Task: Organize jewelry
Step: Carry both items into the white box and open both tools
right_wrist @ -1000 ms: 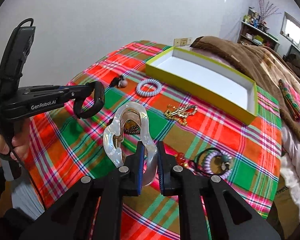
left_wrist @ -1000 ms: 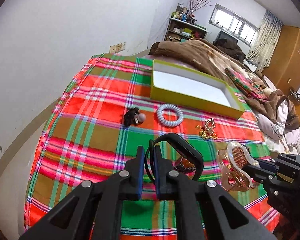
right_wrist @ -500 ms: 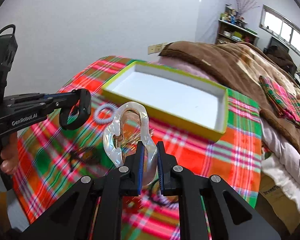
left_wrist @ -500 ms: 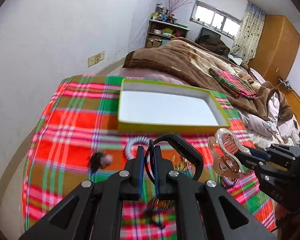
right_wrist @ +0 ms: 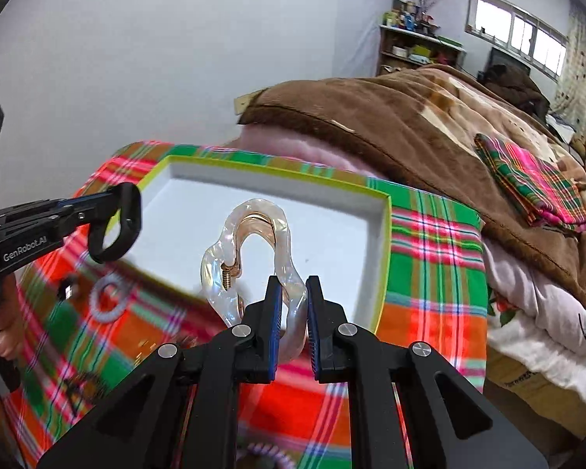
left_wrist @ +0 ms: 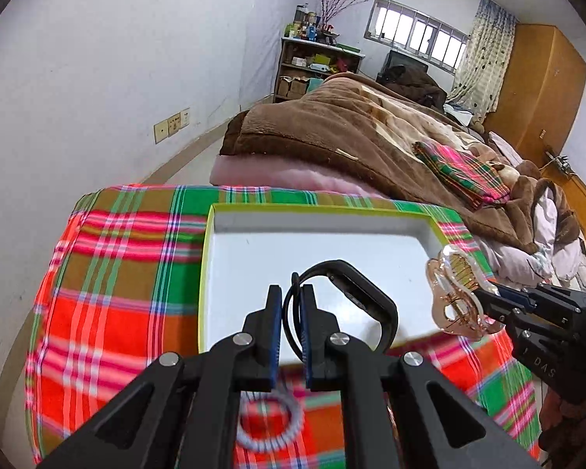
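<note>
My left gripper [left_wrist: 291, 293] is shut on a black band [left_wrist: 365, 297] and holds it above the near part of the white tray with a yellow-green rim [left_wrist: 205, 273]. My right gripper [right_wrist: 293, 287] is shut on a clear pearly hair claw [right_wrist: 250, 242] and holds it over the tray's [right_wrist: 385, 258] near right part. The claw also shows in the left wrist view [left_wrist: 455, 293], and the black band in the right wrist view [right_wrist: 117, 226]. A white spiral hair tie [left_wrist: 269, 426] lies on the plaid cloth below my left gripper.
The tray sits on a red, green and orange plaid cloth [left_wrist: 109, 297]. A small black clip [right_wrist: 67, 291] and a white hair tie [right_wrist: 107, 299] lie left of the tray. A bed with a brown blanket [left_wrist: 351, 133] is behind. A wall is at the left.
Both grippers moved forward with their items, from over the cloth to over the tray. The loose jewelry has dropped below and behind the fingers.
</note>
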`<state>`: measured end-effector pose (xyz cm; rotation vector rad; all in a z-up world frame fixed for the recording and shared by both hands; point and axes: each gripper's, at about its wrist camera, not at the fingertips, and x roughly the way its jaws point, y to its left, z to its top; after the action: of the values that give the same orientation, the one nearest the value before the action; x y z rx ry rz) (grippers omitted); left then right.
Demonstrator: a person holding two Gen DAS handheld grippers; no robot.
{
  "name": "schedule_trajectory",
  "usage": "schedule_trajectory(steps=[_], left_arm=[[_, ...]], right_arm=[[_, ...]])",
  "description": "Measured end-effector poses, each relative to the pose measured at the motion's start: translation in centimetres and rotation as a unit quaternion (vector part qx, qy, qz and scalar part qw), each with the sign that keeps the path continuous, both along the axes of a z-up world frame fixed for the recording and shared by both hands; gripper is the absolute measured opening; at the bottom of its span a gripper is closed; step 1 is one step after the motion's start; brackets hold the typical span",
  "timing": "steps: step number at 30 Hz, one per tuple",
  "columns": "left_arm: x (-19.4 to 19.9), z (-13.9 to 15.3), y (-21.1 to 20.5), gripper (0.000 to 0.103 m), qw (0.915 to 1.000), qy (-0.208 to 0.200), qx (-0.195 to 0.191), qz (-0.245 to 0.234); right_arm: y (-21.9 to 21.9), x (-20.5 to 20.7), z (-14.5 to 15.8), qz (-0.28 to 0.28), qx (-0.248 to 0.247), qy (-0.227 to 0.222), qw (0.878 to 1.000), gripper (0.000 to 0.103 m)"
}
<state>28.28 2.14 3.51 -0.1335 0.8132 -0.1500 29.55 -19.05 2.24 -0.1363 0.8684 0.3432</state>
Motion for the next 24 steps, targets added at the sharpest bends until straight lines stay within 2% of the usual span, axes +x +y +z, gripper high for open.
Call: schedule_trajectory(steps=[8, 15, 19, 22, 24], left_arm=[[3.3, -2.4, 1.0, 0.009, 0.9993, 0.029, 0.012, 0.022], [4.0, -3.8, 1.1, 0.011, 0.9983, 0.043, 0.025, 0.030], [3.8, -3.6, 1.4, 0.017, 0.9985, 0.034, 0.027, 0.034], [3.6, -3.1, 1.6, 0.030, 0.9988, 0.028, 0.019, 0.035], [3.3, -2.7, 1.8, 0.031, 0.9991, 0.022, 0.012, 0.033]], right_arm=[[-0.3, 3.1, -2.1, -0.016, -0.012, 0.026, 0.999, 0.012], [-0.5, 4.0, -3.2, -0.017, -0.010, 0.044, 0.999, 0.013], [-0.4, 3.6, -2.6, -0.014, -0.013, 0.027, 0.999, 0.021], [-0.5, 3.1, -1.9, -0.017, -0.008, 0.018, 1.000, 0.039], [-0.5, 2.7, -1.4, -0.017, -0.005, 0.012, 1.000, 0.039]])
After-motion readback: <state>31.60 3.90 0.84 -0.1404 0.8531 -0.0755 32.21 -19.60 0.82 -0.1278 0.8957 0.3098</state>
